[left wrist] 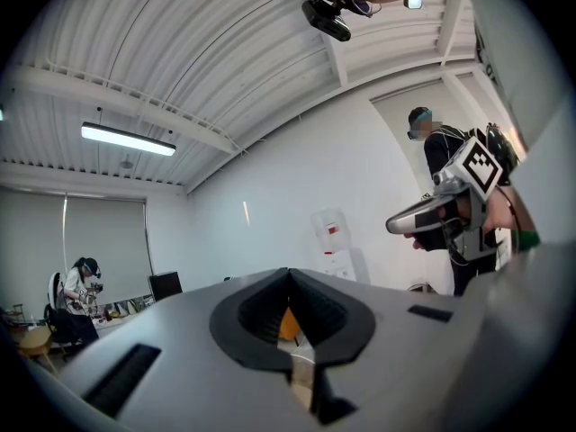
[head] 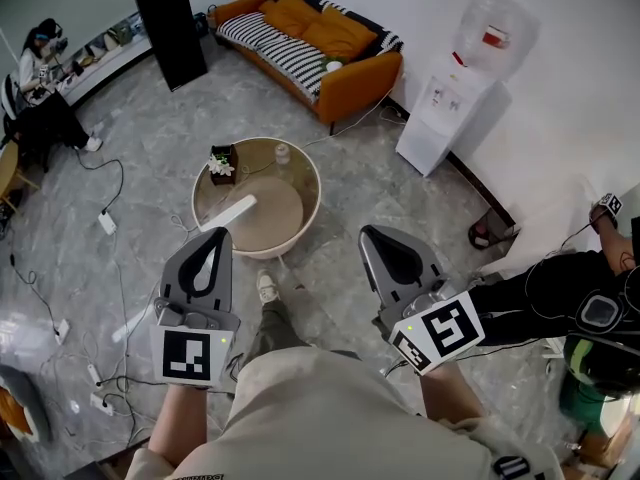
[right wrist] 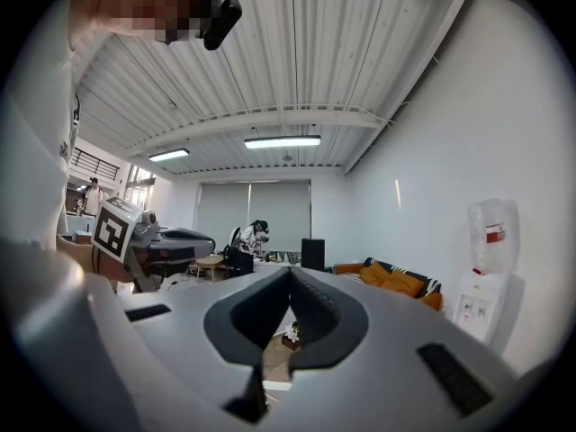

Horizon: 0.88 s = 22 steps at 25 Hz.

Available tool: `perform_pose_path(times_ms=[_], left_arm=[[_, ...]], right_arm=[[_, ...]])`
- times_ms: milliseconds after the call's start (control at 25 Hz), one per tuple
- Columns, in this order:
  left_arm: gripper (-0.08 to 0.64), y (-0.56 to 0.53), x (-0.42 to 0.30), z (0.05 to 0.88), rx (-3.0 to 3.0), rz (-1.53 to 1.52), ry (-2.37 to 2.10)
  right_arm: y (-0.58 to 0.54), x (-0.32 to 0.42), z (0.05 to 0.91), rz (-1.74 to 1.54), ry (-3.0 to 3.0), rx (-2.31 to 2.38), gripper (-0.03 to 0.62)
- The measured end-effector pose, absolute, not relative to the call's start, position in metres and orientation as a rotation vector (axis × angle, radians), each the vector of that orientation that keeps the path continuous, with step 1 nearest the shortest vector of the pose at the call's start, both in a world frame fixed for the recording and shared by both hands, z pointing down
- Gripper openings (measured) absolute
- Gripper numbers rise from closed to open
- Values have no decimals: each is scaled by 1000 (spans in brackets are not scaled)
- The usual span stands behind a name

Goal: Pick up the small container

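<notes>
A small clear container with a pale lid [head: 282, 153] stands at the far side of a low round table [head: 305, 173]. Beside it on the table are a dark box of white flowers [head: 222, 163] and a flat white strip [head: 228, 213]. My left gripper [head: 221, 232] is held level short of the table's near rim, its jaws shut with nothing between them. My right gripper [head: 368, 230] hovers over the floor to the right of the table, also shut and empty. In the right gripper view the flower box [right wrist: 290, 338] shows through the gap under the jaw tips [right wrist: 290, 270].
An orange sofa [head: 310, 38] and a black cabinet [head: 172, 30] stand at the far wall, with a water dispenser [head: 445, 98] at the right. Cables and power strips [head: 105, 223] lie on the floor to the left. One person sits at the far left [head: 40, 68]; another stands at the right [head: 590, 313].
</notes>
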<state>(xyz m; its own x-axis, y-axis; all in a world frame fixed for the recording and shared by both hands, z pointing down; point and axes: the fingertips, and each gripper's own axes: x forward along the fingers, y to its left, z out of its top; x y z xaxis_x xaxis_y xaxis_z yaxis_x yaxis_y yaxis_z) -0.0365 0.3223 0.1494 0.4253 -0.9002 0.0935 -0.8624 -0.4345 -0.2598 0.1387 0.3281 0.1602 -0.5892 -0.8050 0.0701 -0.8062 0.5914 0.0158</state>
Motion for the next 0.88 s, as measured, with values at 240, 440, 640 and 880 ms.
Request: perform_pose_path(times_ms=[240, 440, 640, 880], left_arm=[[5, 292, -42, 158, -2504, -323, 1578], [5, 264, -56, 166, -2509, -331, 1583], [6, 228, -75, 179, -2534, -342, 1579], [6, 161, -89, 189, -2584, -356, 1563]], right_arm=[[297, 135, 172, 39, -2728, 1386, -5], [267, 123, 179, 41, -2718, 1386, -5], [233, 106, 191, 67, -2685, 1396, -5], [169, 92, 199, 94, -2636, 1415, -5]])
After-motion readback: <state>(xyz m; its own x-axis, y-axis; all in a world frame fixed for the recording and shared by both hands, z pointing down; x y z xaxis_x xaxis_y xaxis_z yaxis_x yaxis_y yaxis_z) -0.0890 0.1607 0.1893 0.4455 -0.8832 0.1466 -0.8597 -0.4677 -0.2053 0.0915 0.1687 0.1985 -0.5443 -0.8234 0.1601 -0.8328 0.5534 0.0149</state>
